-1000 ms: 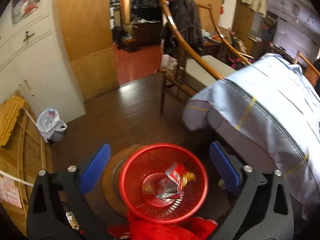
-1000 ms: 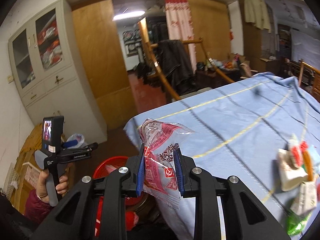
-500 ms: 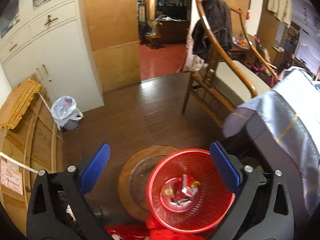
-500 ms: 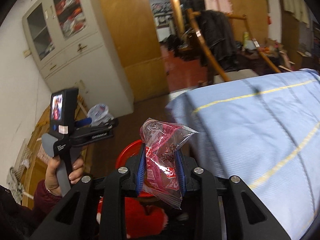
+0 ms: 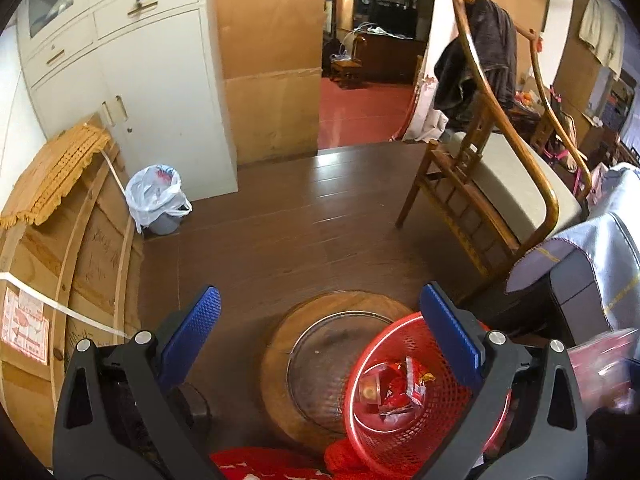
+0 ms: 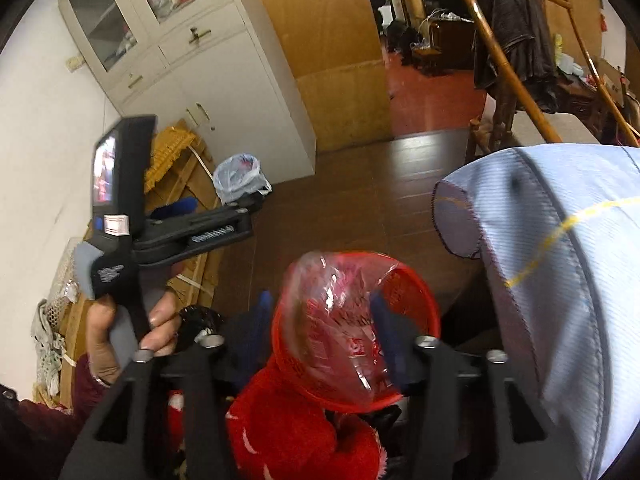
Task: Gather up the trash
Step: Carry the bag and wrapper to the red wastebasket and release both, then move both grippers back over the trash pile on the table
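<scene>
Red-and-clear snack wrapper (image 6: pixel 340 320) sits between the pads of the right tongs (image 6: pixel 324 328), directly above the mouth of the red mesh wastebasket (image 6: pixel 416 280). Tongs are opening at this moment; the pads look to have come off the film on both sides, though motion blur keeps me from being certain of the last contact.

Wastebasket stands on the dark wood floor beside a round wooden board (image 5: pixel 340 320), which lies at its 10 o'clock in the left wrist view. Earlier wrappers (image 5: pixel 396 384) already lie at the basket bottom. The blue-clothed tabletop (image 6: pixel 560 260) hangs at 3 o'clock of the basket.

Left tongs (image 5: pixel 320 336) stand wide and empty, hovering over the board and the basket's near rim.

Judgement: step in hand is the drop. To do it well, hold the right tongs centred over the opening and let the jaws part fully; light film may cling to a pad, so a small shake may be needed. Keep the left tongs out of the fall line.
</scene>
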